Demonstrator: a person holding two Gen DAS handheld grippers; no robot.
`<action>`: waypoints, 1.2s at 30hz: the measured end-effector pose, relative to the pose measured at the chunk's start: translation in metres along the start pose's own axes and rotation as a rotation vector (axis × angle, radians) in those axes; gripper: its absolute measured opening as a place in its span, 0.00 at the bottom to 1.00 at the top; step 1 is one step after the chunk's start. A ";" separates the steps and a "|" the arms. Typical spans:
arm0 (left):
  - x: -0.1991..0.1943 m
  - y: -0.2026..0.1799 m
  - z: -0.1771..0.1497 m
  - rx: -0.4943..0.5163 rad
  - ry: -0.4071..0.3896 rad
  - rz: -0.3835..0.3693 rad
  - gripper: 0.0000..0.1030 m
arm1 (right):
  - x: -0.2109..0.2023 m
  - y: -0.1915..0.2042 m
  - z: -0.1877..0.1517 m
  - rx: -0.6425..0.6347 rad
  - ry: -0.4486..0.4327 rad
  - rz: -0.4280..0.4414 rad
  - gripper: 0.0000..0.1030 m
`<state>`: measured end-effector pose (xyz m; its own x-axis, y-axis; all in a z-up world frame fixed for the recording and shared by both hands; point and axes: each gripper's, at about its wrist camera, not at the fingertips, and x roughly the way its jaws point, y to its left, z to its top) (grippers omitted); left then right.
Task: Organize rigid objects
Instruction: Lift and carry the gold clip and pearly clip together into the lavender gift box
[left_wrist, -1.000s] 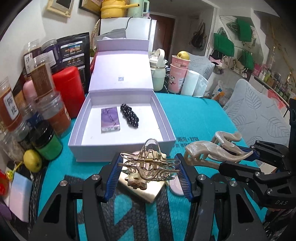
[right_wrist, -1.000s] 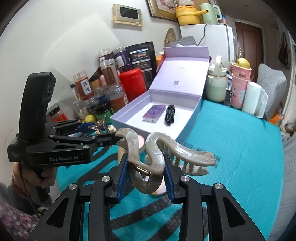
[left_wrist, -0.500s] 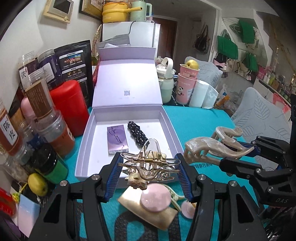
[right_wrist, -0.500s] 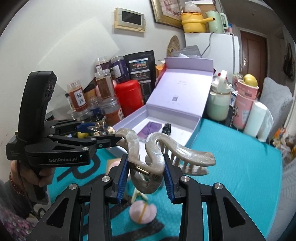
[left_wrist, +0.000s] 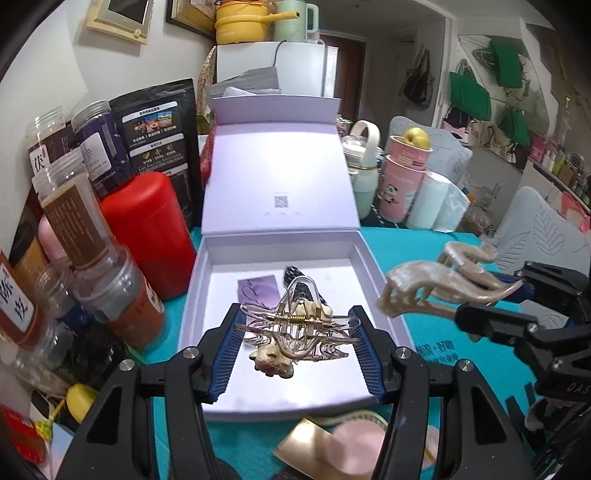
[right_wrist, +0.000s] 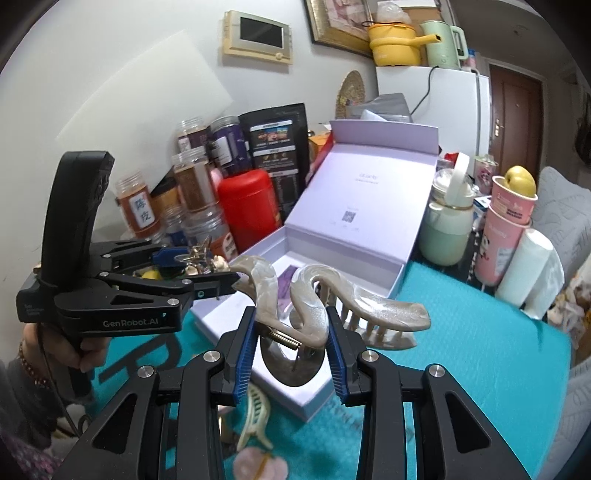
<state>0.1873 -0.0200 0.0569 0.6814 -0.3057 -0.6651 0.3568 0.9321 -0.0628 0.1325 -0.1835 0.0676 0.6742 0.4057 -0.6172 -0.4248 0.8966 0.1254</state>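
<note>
Two clips clamped, not yet boxed: gold clip (left_wrist: 295, 332) in left gripper (left_wrist: 297, 350), pearl clip (right_wrist: 314, 306) in right gripper (right_wrist: 291, 354); purple card (left_wrist: 258, 290) and dark beaded piece (left_wrist: 293, 274) already in box (left_wrist: 192, 295); other pieces left at tablecloth's (left_wrist: 391, 247) near edge.

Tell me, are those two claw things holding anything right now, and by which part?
Yes. The left gripper clamps a gold metal hair clip across its two ends. The right gripper pinches a pearly hair claw by its handle end, beside the spring.
</note>
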 end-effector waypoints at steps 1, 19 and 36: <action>0.002 0.002 0.002 0.001 0.001 0.005 0.55 | 0.003 -0.002 0.004 0.000 -0.006 -0.007 0.34; 0.056 0.034 0.027 -0.025 0.065 0.025 0.55 | 0.056 -0.024 0.041 0.084 -0.018 0.006 0.34; 0.102 0.048 0.019 -0.074 0.165 0.049 0.55 | 0.104 -0.041 0.027 0.178 0.037 0.022 0.34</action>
<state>0.2855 -0.0102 0.0004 0.5802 -0.2291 -0.7815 0.2737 0.9587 -0.0778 0.2369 -0.1730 0.0194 0.6419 0.4215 -0.6406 -0.3230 0.9063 0.2727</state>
